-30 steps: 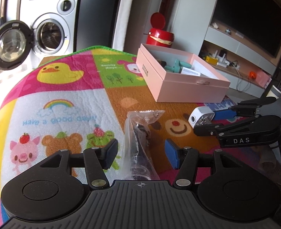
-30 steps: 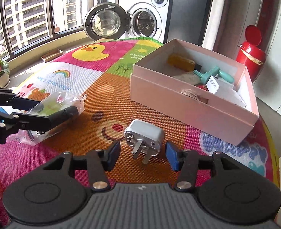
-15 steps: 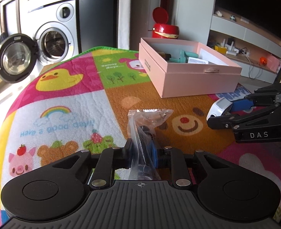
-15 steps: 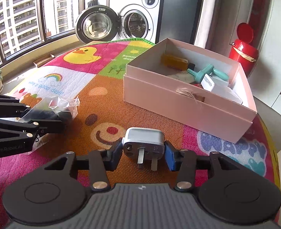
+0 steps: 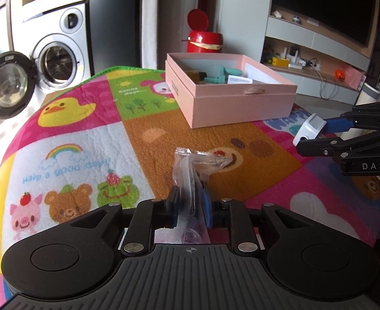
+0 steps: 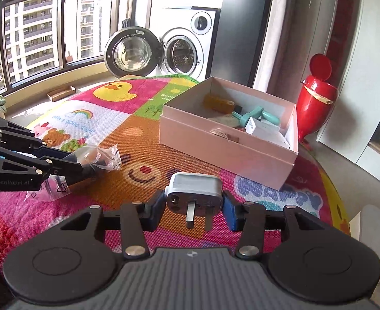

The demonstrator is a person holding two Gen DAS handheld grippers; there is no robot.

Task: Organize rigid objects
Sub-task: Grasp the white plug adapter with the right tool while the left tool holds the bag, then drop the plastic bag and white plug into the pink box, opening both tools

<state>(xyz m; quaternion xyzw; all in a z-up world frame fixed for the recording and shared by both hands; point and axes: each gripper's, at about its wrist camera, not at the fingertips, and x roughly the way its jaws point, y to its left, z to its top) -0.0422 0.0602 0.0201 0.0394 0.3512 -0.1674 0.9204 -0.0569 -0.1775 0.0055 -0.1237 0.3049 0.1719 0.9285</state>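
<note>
Both tools loaded: the left tool [image 5: 190, 202] pinches a crinkled clear plastic packet [image 5: 192, 170], the right tool [image 6: 193, 205] clamps a grey-white three-pin plug [image 6: 193, 190], near the half-filled open pink cardboard box [image 6: 226, 152] far right on the colourful cartoon mat [image 6: 143, 139]; neither item boxed yet.

box [image 6: 223, 152] on mat [image 6: 143, 134] w/ items in it, washer [image 6: 187, 49] behind mat

The right gripper [image 6: 193, 206] clamps a white plug adapter [image 6: 193, 192], pins facing the camera, at lower centre. At left, the left gripper [image 6: 86, 166] grips a clear plastic bag [image 6: 104, 155]. An open pink box [image 6: 226, 149] sits right of centre on the play mat [image 6: 138, 139].
</note>
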